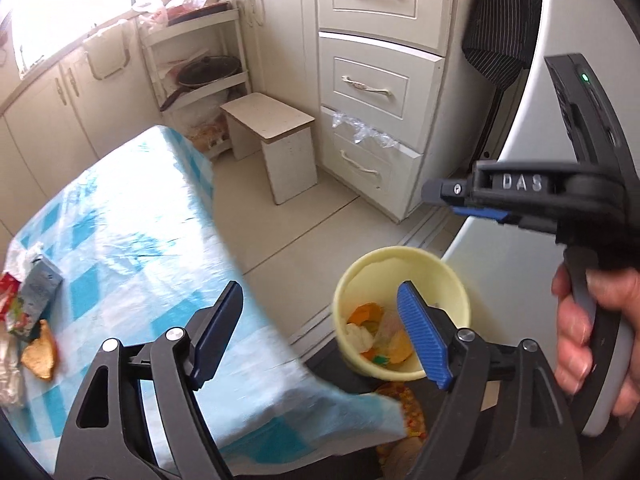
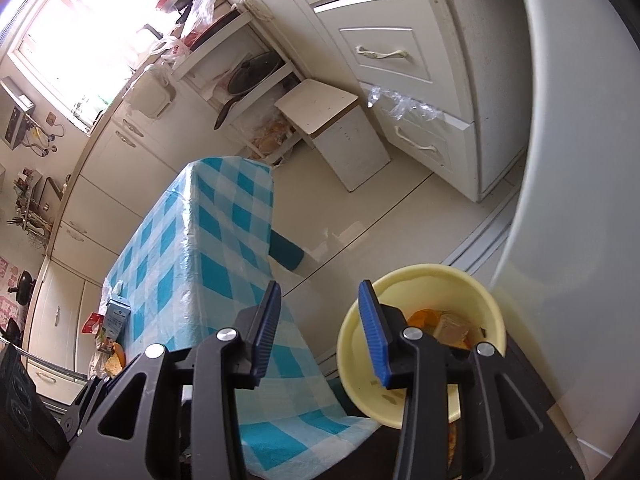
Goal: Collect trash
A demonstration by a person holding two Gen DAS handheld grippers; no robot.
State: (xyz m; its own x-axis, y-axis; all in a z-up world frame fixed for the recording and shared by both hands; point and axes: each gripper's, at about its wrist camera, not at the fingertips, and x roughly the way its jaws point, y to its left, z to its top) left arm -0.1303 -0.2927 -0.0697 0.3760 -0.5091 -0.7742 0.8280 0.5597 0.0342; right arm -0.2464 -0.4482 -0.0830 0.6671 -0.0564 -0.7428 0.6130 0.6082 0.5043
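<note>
Kitchen floor, cream cabinets running along the far wall. One low table under a blue-and-white checked tablecloth point(image 1: 132, 216) is filling the left of the scene. One white stool point(image 1: 276, 148) is standing far, beside a drawer unit point(image 1: 376, 92) showing three drawers.

One pale yellow bin point(image 1: 400, 312) is sitting on the floor, right of the table's near corner, already holding several scraps: orange, white and yellowish pieces, count unclear.

Remaining trash is lying at the table's left edge: one small grey-blue carton point(image 1: 40, 284), one red-and-green wrapper point(image 1: 18, 312), one orange-brown crust of food point(image 1: 40, 350) and some crinkled clear plastic point(image 1: 10, 372) below it. That makes about four pieces, all well apart from the bin.

The left gripper point(image 1: 320, 328) is hanging released over the gap between table corner and bin, jaws standing wide, nothing between them. The right gripper point(image 2: 318, 330) is hovering at the bin's left rim, jaws partly parted and empty; one blue pad is overlapping the rim in view, though contact cannot be told. One bare hand point(image 1: 596, 340) is gripping the right tool's handle at far right.

Judgement: both claws are empty near the bin, so this reads as the turn between a drop and the next pick. The next move is calling for a swing left across the tablecloth to the litter pile, jaws open, closing on the carton or wrapper first. The flat crust is likely needing a low, edge-on pinch.
</note>
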